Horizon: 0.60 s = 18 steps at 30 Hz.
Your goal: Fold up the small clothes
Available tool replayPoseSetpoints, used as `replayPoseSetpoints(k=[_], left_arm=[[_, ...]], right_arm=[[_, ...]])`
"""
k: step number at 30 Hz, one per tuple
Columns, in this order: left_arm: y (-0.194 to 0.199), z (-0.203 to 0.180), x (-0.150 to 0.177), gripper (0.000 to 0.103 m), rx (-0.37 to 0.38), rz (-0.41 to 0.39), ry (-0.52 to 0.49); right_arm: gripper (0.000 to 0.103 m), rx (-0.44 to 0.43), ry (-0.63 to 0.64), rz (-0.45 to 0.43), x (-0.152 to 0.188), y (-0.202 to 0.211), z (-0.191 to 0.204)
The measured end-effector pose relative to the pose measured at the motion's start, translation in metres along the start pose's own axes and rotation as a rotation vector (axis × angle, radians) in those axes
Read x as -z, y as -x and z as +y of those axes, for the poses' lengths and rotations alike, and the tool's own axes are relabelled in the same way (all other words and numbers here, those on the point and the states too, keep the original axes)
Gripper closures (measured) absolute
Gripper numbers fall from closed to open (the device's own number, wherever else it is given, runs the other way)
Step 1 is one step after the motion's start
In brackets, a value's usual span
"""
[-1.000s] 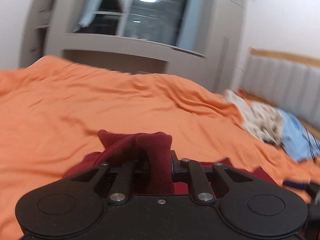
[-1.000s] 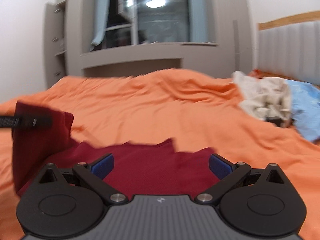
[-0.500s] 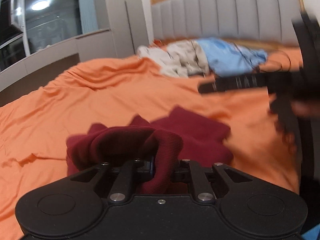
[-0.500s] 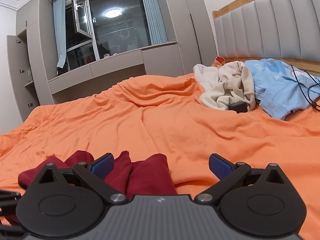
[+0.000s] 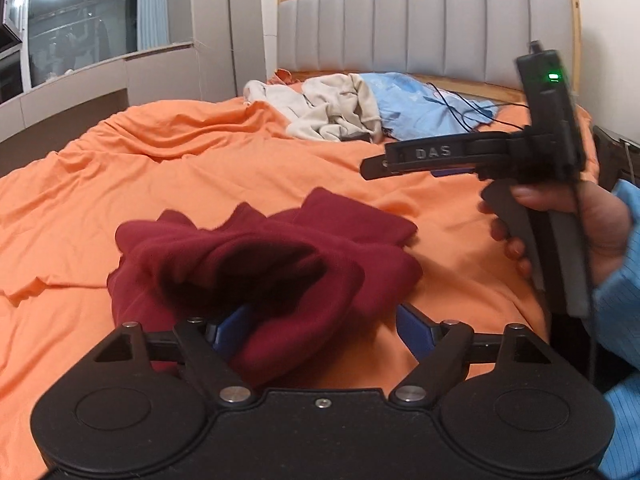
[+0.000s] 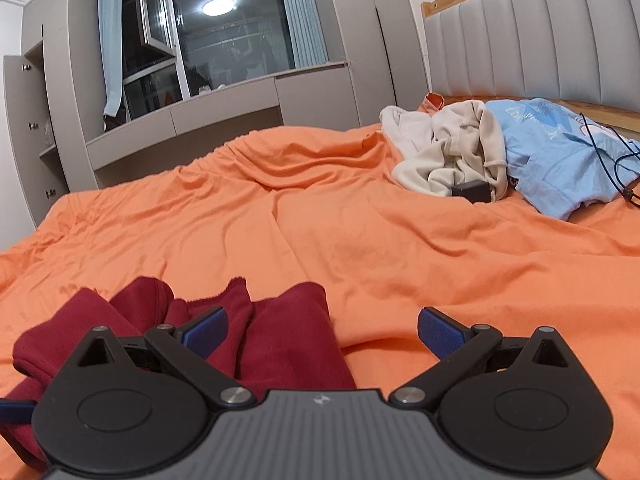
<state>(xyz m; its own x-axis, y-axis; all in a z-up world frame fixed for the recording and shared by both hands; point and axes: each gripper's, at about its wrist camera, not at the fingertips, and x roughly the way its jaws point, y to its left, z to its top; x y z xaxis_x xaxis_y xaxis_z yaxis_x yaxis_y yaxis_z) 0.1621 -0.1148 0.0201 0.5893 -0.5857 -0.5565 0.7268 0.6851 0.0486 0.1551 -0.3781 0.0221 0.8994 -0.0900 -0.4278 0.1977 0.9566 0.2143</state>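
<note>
A dark red garment (image 5: 280, 256) lies bunched on the orange bed sheet (image 5: 200, 160). My left gripper (image 5: 320, 324) is open; a fold of the red cloth drapes between its blue pads, resting against the left pad (image 5: 230, 326). My right gripper (image 6: 320, 330) is open and empty, with the red garment (image 6: 280, 332) under and beside its left pad (image 6: 204, 328). The right gripper's body (image 5: 536, 152) shows in the left wrist view, held in a hand at the right, above the sheet.
A beige garment (image 6: 452, 152) and a light blue garment (image 6: 560, 156) lie piled near the grey headboard (image 6: 540, 40), with a black cable (image 6: 612, 160) and a small black box (image 6: 472, 191). Grey cabinets and a window (image 6: 224, 40) stand beyond the bed.
My left gripper has opened and let go of the red cloth, after swinging toward the headboard. The red garment now lies bunched on the sheet. My right gripper stays open.
</note>
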Motion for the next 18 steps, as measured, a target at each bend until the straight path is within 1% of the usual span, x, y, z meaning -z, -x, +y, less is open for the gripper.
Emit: replayPoseSetpoints(k=[2,4,7,10,12,15,18], left_arm=[[0.010,0.002,0.005,0.019,0.008,-0.007,-0.006],[0.019,0.006,0.009,0.012,0.000,-0.025,-0.006],[0.029,0.016,0.015,0.006,-0.036,-0.080,0.016],[0.036,0.028,0.026,0.002,-0.095,-0.132,0.070],[0.035,0.037,0.031,0.002,-0.130,-0.114,0.116],[0.033,0.050,0.037,0.002,-0.141,-0.073,0.187],[0.032,0.059,0.042,0.001,-0.158,-0.050,0.223]], right_arm=[[0.000,-0.001,0.012,0.009,0.003,-0.002,0.004],[0.000,-0.007,0.028,0.009,0.005,-0.003,0.008],[0.000,-0.033,0.056,-0.017,0.008,-0.001,0.015],[0.000,-0.062,0.090,-0.055,0.009,0.004,0.025],[0.000,-0.088,0.109,-0.078,0.008,0.006,0.032],[0.000,-0.154,0.125,-0.084,0.001,0.009,0.046],[0.000,-0.209,0.171,-0.073,-0.005,0.013,0.069]])
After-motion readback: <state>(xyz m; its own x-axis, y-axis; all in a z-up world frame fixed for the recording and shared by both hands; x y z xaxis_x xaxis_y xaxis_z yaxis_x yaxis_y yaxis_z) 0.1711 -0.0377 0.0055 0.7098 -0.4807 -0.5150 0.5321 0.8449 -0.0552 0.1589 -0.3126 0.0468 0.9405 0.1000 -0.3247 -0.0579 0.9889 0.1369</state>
